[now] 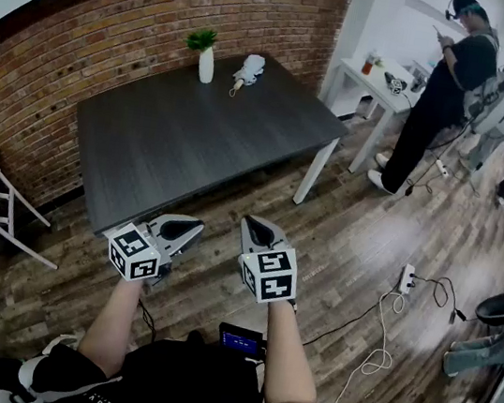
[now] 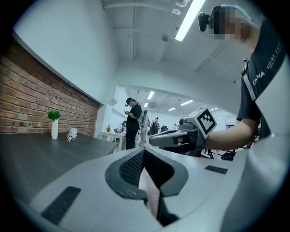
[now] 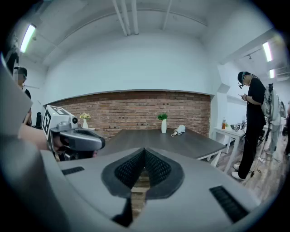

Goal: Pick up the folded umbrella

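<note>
Two grippers, left gripper (image 1: 181, 229) and right gripper (image 1: 259, 233), jaws pressed together on nothing, well short of table (image 1: 204, 146); folded umbrella (image 1: 248, 70) at far end near vase (image 1: 205, 65); risk of toppling vase or shoving umbrella away if approached unopened.

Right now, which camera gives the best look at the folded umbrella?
The head view: the folded umbrella lies in full sight at the far end of the dark table, beside the white vase. The right gripper view shows it small and side-on; the left gripper view, a tiny shape.
</note>
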{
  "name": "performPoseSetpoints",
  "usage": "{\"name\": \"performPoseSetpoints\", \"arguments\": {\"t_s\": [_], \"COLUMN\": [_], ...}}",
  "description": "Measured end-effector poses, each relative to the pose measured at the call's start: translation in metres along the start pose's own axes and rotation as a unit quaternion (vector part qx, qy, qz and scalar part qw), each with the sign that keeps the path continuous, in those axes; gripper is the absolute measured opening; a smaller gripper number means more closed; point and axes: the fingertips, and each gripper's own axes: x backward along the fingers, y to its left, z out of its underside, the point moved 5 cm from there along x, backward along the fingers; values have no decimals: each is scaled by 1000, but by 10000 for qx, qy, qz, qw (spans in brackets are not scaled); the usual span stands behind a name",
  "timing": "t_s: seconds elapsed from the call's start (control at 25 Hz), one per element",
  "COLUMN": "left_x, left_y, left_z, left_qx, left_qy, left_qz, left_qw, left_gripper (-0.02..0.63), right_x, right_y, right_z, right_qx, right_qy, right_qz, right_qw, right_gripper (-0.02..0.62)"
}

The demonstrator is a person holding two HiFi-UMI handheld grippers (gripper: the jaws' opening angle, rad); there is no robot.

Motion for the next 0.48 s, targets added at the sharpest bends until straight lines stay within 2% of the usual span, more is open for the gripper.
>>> {"name": "performPoseSetpoints", "arguments": {"t_s": [0.48], "left_x": [-19], "left_y": [-7], "left_z": [-3], "left_qx": [2], "left_qy": [28], "left_qz": [13], "left_qw": [10000], "left_gripper": [2], "right_x": [8], "right_y": [-16], "right_z": [0], "right_qx": [-38], "right_qy": [-10], "right_qz": [3], "right_qw": [10000], "right_gripper": [8]}}
